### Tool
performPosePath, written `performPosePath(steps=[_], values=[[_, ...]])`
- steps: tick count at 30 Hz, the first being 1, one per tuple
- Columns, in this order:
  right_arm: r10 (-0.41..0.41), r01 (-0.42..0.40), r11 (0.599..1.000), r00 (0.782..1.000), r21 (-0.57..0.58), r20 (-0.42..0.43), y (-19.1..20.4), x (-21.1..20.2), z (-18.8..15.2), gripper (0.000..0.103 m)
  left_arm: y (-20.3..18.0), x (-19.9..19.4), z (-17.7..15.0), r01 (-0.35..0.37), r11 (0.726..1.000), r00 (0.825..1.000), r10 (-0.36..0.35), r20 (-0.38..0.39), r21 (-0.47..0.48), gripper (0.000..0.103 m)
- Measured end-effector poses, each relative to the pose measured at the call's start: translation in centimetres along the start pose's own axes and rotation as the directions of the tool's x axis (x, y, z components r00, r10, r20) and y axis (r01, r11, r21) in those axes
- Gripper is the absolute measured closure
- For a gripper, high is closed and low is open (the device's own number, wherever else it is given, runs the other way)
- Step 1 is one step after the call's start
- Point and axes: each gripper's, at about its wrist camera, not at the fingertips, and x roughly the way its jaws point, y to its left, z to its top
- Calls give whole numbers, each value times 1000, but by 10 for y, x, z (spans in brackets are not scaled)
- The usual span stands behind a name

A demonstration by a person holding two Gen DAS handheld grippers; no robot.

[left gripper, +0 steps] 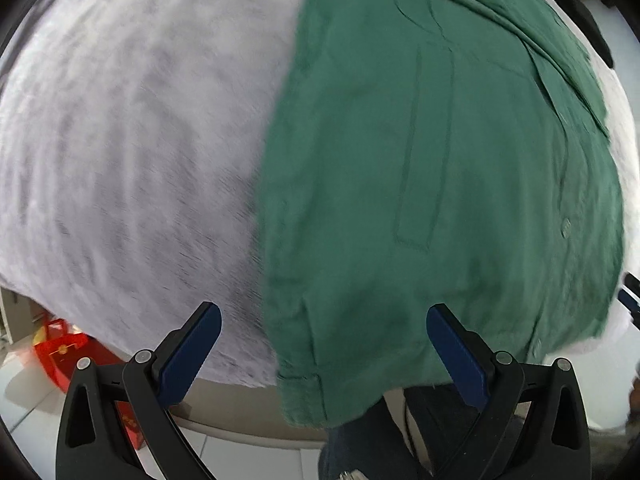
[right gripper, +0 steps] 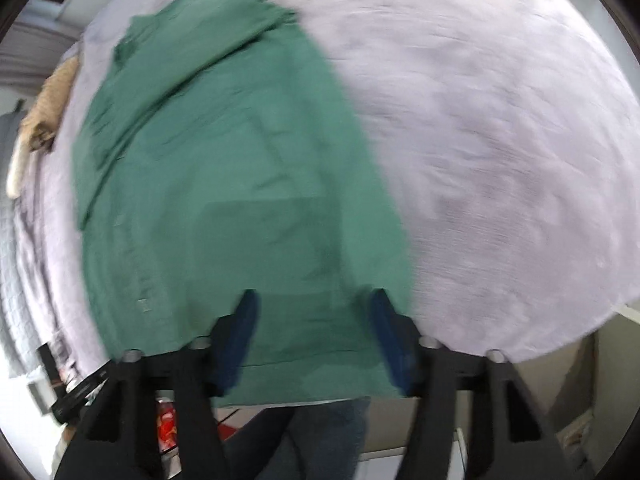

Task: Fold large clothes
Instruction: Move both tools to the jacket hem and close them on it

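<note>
A green button shirt (left gripper: 432, 168) lies flat on a pale lilac sheet (left gripper: 132, 140), its sleeve folded across the top, its hem hanging over the near edge. My left gripper (left gripper: 320, 344) is open above the shirt's left hem corner, holding nothing. In the right wrist view the same shirt (right gripper: 224, 184) shows with motion blur. My right gripper (right gripper: 316, 332) is open over the shirt's right hem corner, empty.
The sheet-covered surface (right gripper: 500, 140) ends just below both grippers. A red box (left gripper: 60, 356) sits on the tiled floor at lower left. A tan cloth (right gripper: 48, 100) lies at the far left edge. The person's dark trousers (right gripper: 320, 432) show below the hem.
</note>
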Motion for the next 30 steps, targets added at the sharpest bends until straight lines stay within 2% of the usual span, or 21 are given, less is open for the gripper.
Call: performPosePath(steps=[3,5,8,13,14,16,18,19,25,29,30], values=[[-33,33,998,999,51,6,-20,3,-5,42,-3,6,-8,34,999,999,-34,-24,32,0],[-29,29,997,1000,76,1,-30,7,-11,33,-3,11,-11,68,997,997,-67,-40,36,0],[22,-16,992,999,123,-45,-50,21,-19,33,-2,20,-19,117,993,991,-115,-71,26,0],[173,-153,963,982,224,-71,-58,36,-24,31,-3,34,-29,148,989,984,-145,-103,15,0],[211,-191,954,975,232,-67,-56,36,-23,31,-3,36,-29,149,989,984,-147,-99,17,0],[323,-306,925,946,226,-40,-47,30,-22,31,-11,32,-30,160,987,985,-158,-77,23,0],[440,-427,879,898,214,-13,-38,23,-21,31,-14,27,-29,169,985,985,-168,-50,26,0],[460,-448,869,888,208,-9,-34,22,-20,31,-12,25,-28,173,985,984,-172,-37,25,0],[401,-382,898,915,217,-48,-27,39,-28,31,3,27,-29,182,983,983,-182,-19,-14,0],[388,-366,903,920,227,-60,-20,48,-39,31,11,32,-35,171,985,985,-171,-11,0,7],[389,-369,902,919,226,-55,-16,49,-40,31,9,34,-39,174,985,985,-174,-6,5,13]])
